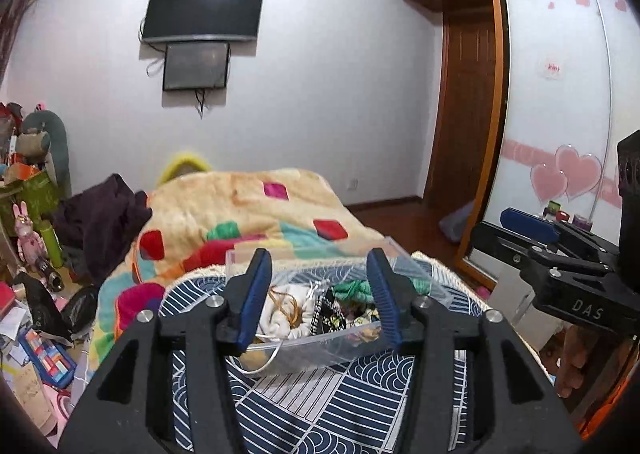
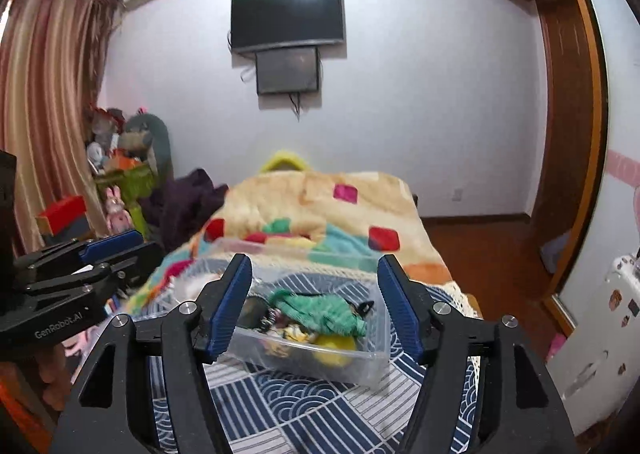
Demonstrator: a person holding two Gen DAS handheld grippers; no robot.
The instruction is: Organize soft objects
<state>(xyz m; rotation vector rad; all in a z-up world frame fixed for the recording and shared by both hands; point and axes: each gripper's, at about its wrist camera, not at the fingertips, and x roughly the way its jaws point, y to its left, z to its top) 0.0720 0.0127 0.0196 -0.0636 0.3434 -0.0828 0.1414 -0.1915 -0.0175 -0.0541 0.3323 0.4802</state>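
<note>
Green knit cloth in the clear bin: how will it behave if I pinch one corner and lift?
The green knit cloth lies crumpled and draped, so it will probably hang limp and stretch. It rests over small items in the clear bin; its loose knit may snag and drag some along. Likely light.

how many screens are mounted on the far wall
2. The larger black TV hangs higher on the wall; the smaller screen sits directly beneath it, touching its lower edge. Nothing suggests others are hidden.
</note>
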